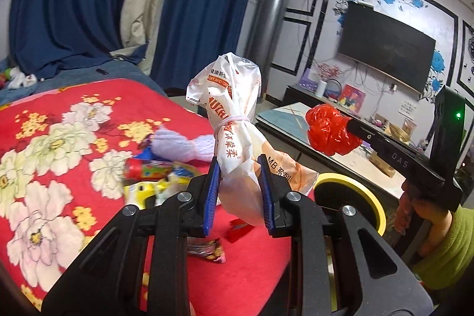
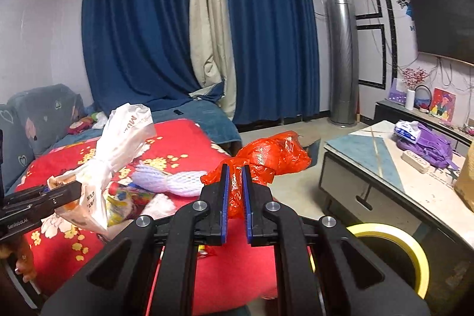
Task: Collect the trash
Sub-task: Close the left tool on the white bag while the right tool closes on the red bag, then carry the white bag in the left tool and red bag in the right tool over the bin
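- White packaging bag [image 1: 234,120], tied at the neck with a pale band and printed in orange, stands up between the blue pads of the left tool [image 1: 240,182], which pinches it below the knot.
- Crumpled red plastic bag [image 2: 266,159] bulges out ahead of the right tool [image 2: 235,197], whose pads are pressed nearly together on its thin tail.
- Both pieces are off the bed [image 1: 53,138], so this reads as the carry step: trash in hand, heading for the bin.
- Yellow-rimmed bin [image 2: 394,239] sits low and to the right of the right tool, just beside the bed; next move calls for swinging each load over that rim before letting go.
- More to collect below the left tool: white foam net [image 1: 183,147], colourful wrappers [image 1: 154,171], a small red scrap [image 1: 238,231].
- Glass-topped table [image 2: 370,156] lies beyond, to the right.
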`<move>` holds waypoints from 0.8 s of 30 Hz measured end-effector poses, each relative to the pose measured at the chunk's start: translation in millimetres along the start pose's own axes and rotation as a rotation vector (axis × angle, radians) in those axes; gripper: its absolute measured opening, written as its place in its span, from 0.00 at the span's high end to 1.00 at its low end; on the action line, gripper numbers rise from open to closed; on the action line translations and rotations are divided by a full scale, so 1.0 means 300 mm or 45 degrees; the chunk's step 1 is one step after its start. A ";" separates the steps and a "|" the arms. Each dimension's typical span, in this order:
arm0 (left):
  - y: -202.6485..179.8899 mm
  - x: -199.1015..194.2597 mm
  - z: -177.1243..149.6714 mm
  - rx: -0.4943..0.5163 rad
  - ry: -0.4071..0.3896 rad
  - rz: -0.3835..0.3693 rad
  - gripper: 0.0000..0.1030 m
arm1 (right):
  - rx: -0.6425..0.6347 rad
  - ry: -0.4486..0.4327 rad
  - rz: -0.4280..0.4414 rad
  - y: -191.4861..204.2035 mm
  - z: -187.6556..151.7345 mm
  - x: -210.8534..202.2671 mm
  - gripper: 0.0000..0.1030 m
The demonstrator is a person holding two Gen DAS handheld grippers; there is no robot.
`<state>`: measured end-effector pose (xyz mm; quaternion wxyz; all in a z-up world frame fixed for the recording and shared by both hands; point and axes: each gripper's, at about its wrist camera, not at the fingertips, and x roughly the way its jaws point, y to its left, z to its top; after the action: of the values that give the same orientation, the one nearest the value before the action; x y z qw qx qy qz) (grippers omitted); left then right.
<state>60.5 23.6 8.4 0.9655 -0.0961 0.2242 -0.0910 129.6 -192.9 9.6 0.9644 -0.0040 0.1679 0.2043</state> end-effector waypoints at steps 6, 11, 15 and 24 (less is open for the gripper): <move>-0.063 0.064 0.013 0.050 0.022 -0.054 0.82 | 0.028 0.005 -0.054 -0.076 -0.018 -0.043 0.92; -0.140 0.117 0.027 0.089 0.034 -0.105 0.82 | 0.049 0.007 -0.095 -0.134 -0.035 -0.078 0.92; -0.193 0.166 0.022 0.117 0.058 -0.143 0.82 | 0.064 0.015 -0.131 -0.179 -0.052 -0.108 0.92; -0.323 0.290 -0.008 0.183 0.155 -0.238 0.82 | 0.116 0.061 -0.214 -0.284 -0.103 -0.158 0.92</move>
<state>123.4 -89.3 -7.9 0.9418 -0.0416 0.2654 -0.2022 112.5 -292.1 -9.3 0.9730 0.0209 0.1993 0.1145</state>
